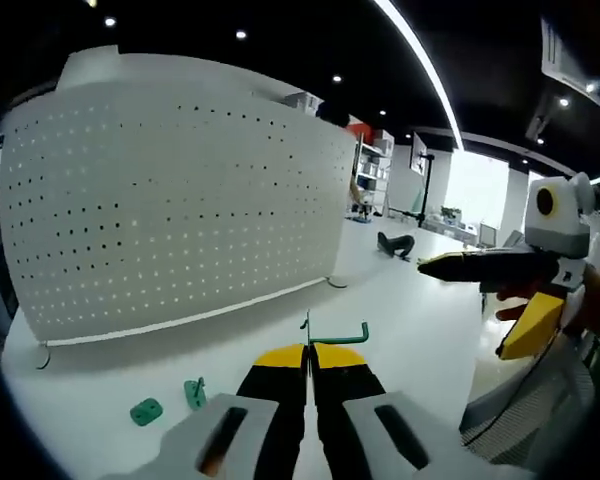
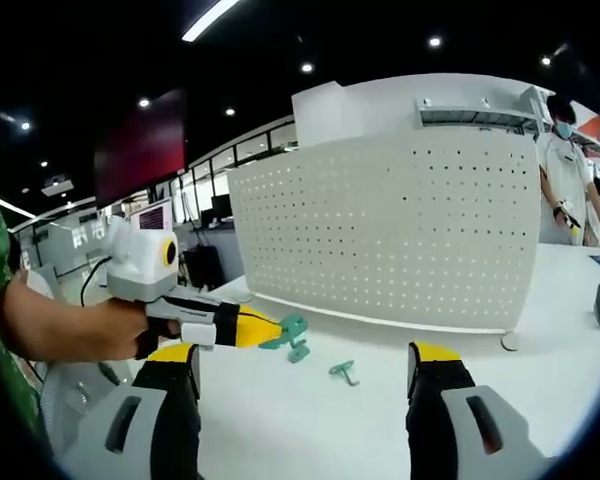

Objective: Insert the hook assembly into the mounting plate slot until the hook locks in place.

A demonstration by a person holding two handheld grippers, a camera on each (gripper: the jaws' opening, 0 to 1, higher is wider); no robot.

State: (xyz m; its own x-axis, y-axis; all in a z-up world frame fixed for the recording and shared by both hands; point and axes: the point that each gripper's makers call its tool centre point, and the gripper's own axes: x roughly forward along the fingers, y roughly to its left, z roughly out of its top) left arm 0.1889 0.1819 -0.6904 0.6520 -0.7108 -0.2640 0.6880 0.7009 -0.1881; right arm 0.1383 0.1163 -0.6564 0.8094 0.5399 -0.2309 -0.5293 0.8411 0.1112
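In the left gripper view, the left gripper has its yellow-tipped jaws pressed together, pinching a green hook whose thin rod runs sideways from the tips and bends up at its far end. Just left of the jaws, two more green hook pieces lie on the white table. Beyond them stands the white perforated mounting plate, upright on small feet, well apart from the held hook. At the right edge of that view the right gripper enters, held in a hand. In the right gripper view, the right gripper has its jaws spread wide, holding nothing; between them, farther off, a small green piece lies on the table, and the left gripper carries the green hook assembly at its tip in front of the pegboard.
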